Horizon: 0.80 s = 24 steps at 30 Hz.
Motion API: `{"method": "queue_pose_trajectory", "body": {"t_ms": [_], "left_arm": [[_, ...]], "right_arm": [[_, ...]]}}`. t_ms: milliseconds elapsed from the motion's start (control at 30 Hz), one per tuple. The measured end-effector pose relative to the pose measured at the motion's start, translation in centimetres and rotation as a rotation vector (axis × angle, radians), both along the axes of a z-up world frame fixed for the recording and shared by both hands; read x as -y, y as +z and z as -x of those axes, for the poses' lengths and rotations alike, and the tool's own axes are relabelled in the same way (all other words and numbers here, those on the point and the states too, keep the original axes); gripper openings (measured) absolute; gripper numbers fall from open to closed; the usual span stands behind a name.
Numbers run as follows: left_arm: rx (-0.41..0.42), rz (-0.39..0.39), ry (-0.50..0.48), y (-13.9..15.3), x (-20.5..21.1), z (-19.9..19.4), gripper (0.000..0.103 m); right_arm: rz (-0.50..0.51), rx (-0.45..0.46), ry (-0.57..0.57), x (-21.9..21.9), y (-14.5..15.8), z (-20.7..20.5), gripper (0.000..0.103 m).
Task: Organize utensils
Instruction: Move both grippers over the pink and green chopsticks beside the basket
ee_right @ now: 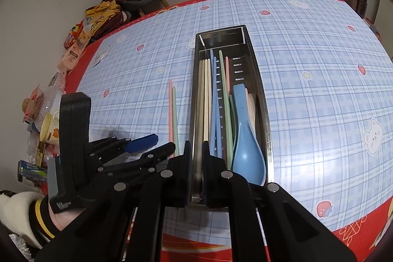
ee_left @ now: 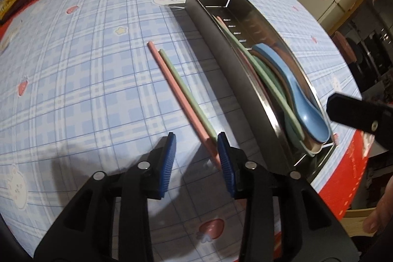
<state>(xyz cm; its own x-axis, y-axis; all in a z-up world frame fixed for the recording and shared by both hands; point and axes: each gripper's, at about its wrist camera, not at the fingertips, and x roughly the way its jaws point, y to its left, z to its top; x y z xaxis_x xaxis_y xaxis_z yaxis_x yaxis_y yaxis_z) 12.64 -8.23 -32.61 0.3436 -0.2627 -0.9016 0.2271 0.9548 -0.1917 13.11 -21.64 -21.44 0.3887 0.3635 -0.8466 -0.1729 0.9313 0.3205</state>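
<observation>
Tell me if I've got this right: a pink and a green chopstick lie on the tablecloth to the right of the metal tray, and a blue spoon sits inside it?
Nearly. The pink chopstick and green chopstick lie left of the metal tray, not right, as the right wrist view shows. The blue spoon is indeed inside.

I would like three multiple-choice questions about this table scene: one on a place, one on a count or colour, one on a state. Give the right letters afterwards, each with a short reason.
1. Where do the two loose chopsticks lie?
A. inside the tray
B. on the tablecloth beside the tray
C. on the chair

2. What colours are these two chopsticks?
A. pink and green
B. blue and cream
C. both blue

3. How is the left claw?
A. shut on a spoon
B. open near the chopstick ends
C. shut on the tray rim

Answers:
1 B, they rest on the tablecloth left of the metal tray.
2 A, one pink, one green.
3 B, its blue pads stand apart, holding nothing.
</observation>
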Motion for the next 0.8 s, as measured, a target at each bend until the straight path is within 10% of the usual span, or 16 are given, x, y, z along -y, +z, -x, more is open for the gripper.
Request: {"method": "queue_pose_trajectory", "body": {"t_ms": [800], "left_arm": [[0.041,-0.138,-0.015,-0.2,1.3,0.6,0.045]], "right_arm": [[-0.019,0.008,-0.033,2.1,0.3,0.5,0.009]]}}
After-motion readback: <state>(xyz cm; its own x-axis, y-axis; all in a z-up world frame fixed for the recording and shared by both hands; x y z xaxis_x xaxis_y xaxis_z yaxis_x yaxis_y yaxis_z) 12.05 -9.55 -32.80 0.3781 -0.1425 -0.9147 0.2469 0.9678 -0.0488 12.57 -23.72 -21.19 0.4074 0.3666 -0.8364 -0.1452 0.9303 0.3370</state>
